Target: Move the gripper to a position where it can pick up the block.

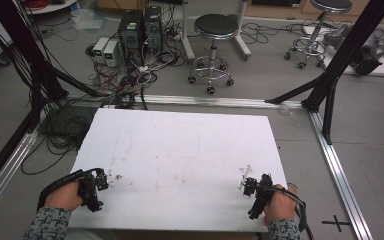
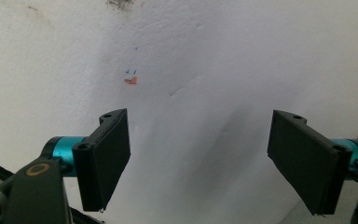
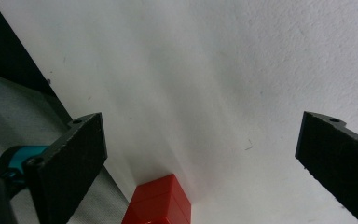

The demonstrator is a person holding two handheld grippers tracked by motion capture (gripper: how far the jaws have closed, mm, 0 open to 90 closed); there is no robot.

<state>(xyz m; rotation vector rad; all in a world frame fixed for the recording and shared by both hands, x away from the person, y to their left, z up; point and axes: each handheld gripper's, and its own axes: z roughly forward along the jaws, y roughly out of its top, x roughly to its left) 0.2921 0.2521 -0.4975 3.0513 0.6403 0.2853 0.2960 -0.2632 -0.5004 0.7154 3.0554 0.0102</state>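
My left gripper (image 1: 101, 181) rests on the near left part of the white board (image 1: 180, 150), held by a hand. In the left gripper view it (image 2: 200, 116) stands open over bare white surface with a small orange mark (image 2: 130, 80) ahead of it. At the near right corner of the board a hand holds my right gripper (image 1: 248, 184). Its jaws (image 3: 203, 119) are wide open in the right gripper view. A red block (image 3: 161, 203) lies low between them, close to the board's edge, touching neither jaw.
Beyond the board lie tangled cables (image 1: 125, 80), two computer towers (image 1: 140, 27) and two stools (image 1: 215, 30). Black frame struts (image 1: 340, 55) stand at the right and left. Aluminium rails (image 1: 340, 170) run along the grey floor beside the board.
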